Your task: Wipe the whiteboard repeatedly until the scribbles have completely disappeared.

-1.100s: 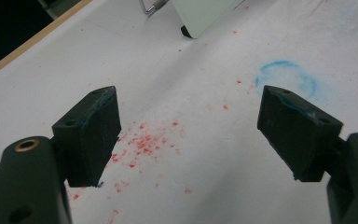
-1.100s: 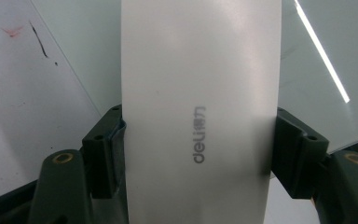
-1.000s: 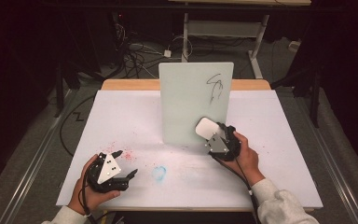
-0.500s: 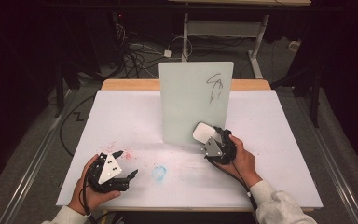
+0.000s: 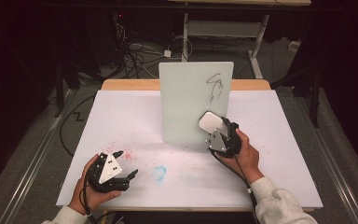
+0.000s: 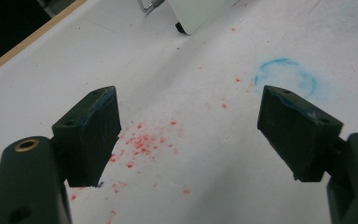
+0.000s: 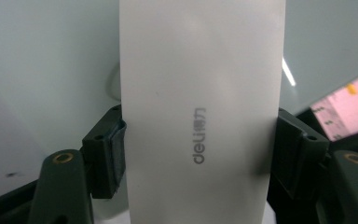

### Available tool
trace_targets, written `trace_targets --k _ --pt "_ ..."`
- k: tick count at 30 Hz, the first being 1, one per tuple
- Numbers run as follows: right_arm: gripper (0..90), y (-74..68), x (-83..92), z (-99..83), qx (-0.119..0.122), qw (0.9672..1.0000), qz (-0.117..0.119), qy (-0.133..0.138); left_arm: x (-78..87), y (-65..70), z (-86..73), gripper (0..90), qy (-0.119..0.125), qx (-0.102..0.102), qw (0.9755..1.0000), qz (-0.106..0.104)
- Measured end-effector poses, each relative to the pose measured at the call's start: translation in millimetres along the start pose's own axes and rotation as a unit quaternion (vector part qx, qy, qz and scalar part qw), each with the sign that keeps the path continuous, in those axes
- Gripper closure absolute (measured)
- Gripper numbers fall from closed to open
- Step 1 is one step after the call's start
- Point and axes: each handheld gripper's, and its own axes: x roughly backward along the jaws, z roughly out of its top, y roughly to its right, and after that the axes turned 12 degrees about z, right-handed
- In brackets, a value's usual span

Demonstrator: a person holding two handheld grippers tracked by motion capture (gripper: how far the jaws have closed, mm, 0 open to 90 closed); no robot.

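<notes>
1. Right gripper [image 5: 216, 133] — clamped across the width of a white eraser block [image 5: 210, 122], its jaws pressing the two long sides; in the right gripper view the eraser block [image 7: 200, 112] stands lengthwise between them, printed brand mark facing the camera.
2. Eraser block: held low against the face of the upright whiteboard [image 5: 195, 100], probably so that its flat wiping side meets the surface squarely.
3. Black scribble [image 5: 216, 86]: near the whiteboard's upper right corner, above the eraser block and apart from it — judged to be the mark awaiting removal.
4. Left gripper [image 5: 127, 164]: jaws spread wide and holding nothing, resting low at the near left of the white table cover [image 5: 121, 116], seemingly parked clear of the wiping hand.
5. Red specks [image 6: 140, 140] and a blue ring stain [image 6: 286, 77] lie on the cover ahead of the left gripper.
</notes>
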Motion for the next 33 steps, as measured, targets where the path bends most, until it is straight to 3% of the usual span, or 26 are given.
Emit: trace_targets --k 3,5,11,16,21,24,30,33 --pt "31.0 -12.6 -3.6 0.1 0.018 0.9996 0.019 -0.007 0.0 0.1 0.0 20.5 0.001 0.001 1.0000 -0.001" --pt "31.0 -18.7 -6.0 1.5 0.015 0.9993 0.034 0.000 -0.7 0.1 0.1 20.5 0.000 0.002 1.0000 -0.001" --pt "31.0 -32.5 -12.8 18.4 0.024 0.9992 0.031 0.010 -1.5 1.2 0.7 20.5 0.001 0.003 1.0000 -0.003" --pt "31.0 -34.6 -14.4 30.9 0.011 0.9994 0.024 0.023 -1.1 0.3 0.1 20.5 0.001 0.004 1.0000 -0.004" --pt "31.0 -31.5 -13.8 34.1 -0.046 0.9982 0.004 0.037 0.2 -0.4 0.0 20.5 0.003 0.005 1.0000 -0.003" --pt "31.0 -29.3 -12.2 28.9 -0.091 0.9953 -0.003 0.032 0.2 -0.8 -0.4 20.5 0.002 0.006 1.0000 -0.004" --pt "31.0 -29.1 -10.7 11.0 -0.125 0.9920 -0.019 0.011 0.2 0.2 0.0 20.5 0.000 0.002 1.0000 -0.005" --pt "31.0 -25.1 -8.9 4.1 -0.149 0.9885 -0.024 0.009 0.5 -0.2 0.0 20.5 0.001 0.002 1.0000 -0.004"
